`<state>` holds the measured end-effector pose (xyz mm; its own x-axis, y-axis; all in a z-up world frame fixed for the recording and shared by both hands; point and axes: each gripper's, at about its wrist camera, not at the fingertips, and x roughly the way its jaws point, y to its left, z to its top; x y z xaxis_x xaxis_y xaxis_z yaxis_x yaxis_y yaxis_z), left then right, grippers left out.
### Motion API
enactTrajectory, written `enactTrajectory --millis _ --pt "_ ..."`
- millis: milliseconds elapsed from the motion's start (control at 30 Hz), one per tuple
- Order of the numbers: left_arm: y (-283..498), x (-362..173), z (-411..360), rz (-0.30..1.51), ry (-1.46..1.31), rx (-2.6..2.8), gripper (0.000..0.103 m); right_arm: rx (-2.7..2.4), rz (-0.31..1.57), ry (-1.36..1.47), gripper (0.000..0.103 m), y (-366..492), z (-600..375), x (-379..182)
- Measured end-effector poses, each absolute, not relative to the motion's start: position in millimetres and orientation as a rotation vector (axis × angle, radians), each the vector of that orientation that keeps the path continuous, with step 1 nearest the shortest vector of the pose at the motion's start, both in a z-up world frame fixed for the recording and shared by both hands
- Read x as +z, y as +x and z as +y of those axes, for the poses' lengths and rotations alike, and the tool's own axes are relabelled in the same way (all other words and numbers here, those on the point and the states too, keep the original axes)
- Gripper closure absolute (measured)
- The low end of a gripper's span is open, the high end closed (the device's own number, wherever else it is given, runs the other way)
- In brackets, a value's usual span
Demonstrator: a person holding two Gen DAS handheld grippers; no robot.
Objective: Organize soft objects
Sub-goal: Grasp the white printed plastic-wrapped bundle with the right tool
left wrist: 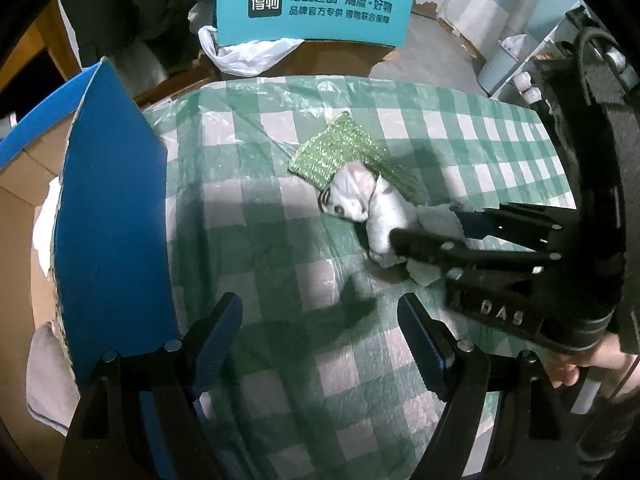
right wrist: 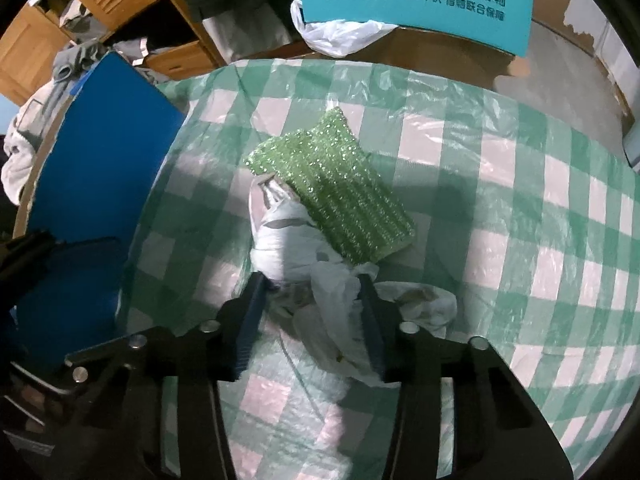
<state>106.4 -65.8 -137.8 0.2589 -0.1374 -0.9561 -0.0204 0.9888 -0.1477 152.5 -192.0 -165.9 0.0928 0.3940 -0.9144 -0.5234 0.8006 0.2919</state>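
Observation:
A white plush cat (left wrist: 360,196) lies on the green checked tablecloth (left wrist: 280,240), partly wrapped in white crinkled plastic (right wrist: 340,320). A sparkly green knitted cloth (right wrist: 332,184) lies over its far side; it also shows in the left wrist view (left wrist: 340,148). My right gripper (right wrist: 316,300) is open, its fingers on either side of the plush's wrapped end; it shows from the side in the left wrist view (left wrist: 432,232). My left gripper (left wrist: 320,336) is open and empty above bare cloth, nearer than the toy.
An open cardboard box with a blue flap (left wrist: 108,216) stands at the table's left edge, white soft things inside. A teal printed box (left wrist: 316,8) and a white plastic bag (left wrist: 248,52) sit behind the table. Wooden furniture (right wrist: 100,8) is at far left.

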Motion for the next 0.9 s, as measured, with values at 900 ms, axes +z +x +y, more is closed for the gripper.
enactTrajectory --millis 900 --pt "92.7 -138.8 -87.2 1.325 -0.065 -0.117 0.022 0.525 1.387 -0.042 0.083 99.2 -269.9 -159.9"
